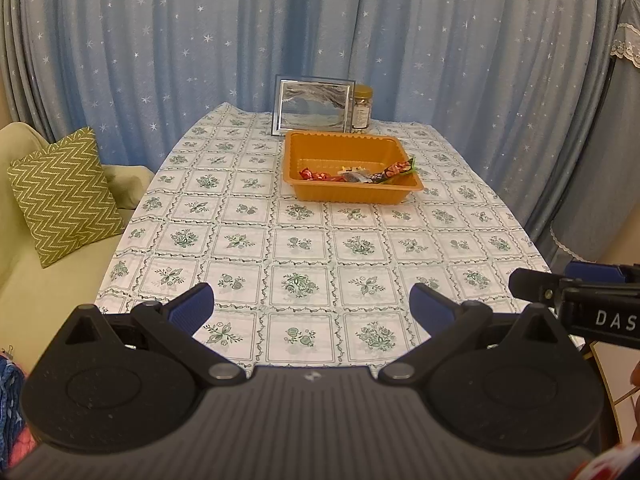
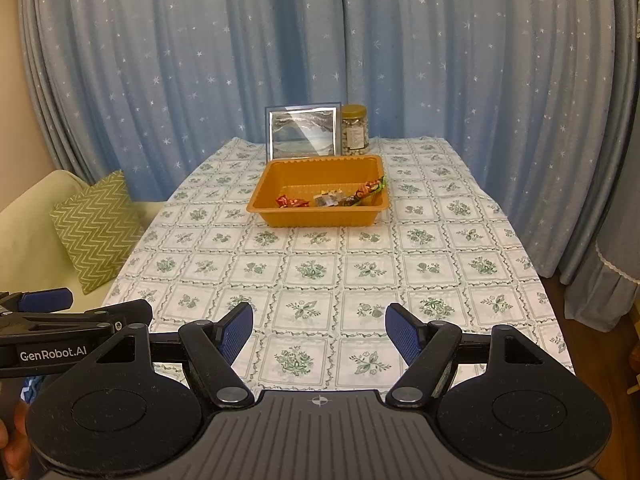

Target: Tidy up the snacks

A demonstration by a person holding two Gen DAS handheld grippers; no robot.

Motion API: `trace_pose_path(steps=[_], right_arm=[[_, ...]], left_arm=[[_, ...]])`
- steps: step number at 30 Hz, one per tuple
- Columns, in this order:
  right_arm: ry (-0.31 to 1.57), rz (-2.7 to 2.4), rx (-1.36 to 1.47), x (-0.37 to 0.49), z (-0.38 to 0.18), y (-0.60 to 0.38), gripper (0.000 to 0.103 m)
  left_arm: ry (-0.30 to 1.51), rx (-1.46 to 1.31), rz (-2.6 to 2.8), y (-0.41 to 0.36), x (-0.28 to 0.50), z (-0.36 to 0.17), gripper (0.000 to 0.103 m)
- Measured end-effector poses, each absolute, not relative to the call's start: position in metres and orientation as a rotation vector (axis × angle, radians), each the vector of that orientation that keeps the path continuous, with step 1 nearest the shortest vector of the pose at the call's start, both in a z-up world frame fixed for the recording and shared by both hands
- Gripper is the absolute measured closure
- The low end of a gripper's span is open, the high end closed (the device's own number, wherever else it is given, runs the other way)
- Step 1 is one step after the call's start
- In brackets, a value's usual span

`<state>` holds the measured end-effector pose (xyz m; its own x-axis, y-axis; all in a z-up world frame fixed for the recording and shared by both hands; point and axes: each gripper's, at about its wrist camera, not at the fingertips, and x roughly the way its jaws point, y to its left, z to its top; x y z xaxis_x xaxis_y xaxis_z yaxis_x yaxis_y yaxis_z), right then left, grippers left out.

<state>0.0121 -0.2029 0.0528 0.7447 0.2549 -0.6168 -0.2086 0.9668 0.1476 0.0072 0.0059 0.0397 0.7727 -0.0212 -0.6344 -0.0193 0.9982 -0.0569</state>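
Observation:
An orange plastic tray [image 1: 316, 148] [image 2: 296, 172] stands at the far middle of the table. Inside lie several wrapped snacks: a red one [image 1: 314, 175] [image 2: 291, 201], a dark and silver one [image 1: 354, 176] [image 2: 326, 199], and a long red-green one [image 1: 396, 170] [image 2: 370, 189] leaning on the right wall. My left gripper [image 1: 312, 308] is open and empty, above the near table edge. My right gripper [image 2: 319, 330] is open and empty, also near the front edge. Each shows at the side of the other's view, the right one [image 1: 576, 300] and the left one [image 2: 60, 320].
A picture frame [image 1: 313, 106] [image 2: 303, 132] and a jar with a gold lid [image 1: 361, 108] [image 2: 354, 130] stand behind the tray. A floral tablecloth [image 1: 300, 248] covers the table. A sofa with a green zigzag cushion [image 1: 64, 192] [image 2: 96, 228] is to the left. Blue curtains hang behind.

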Motion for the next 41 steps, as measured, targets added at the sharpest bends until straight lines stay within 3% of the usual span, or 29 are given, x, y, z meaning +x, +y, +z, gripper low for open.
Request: trace_pose_path(steps=[41], right_arm=[[0.688,0.252,0.072,0.0137,0.0528,-0.2027,0.03]], left_arm=[[0.68,-0.065,-0.01,0.0098,0.0059,0.0397,0.0]])
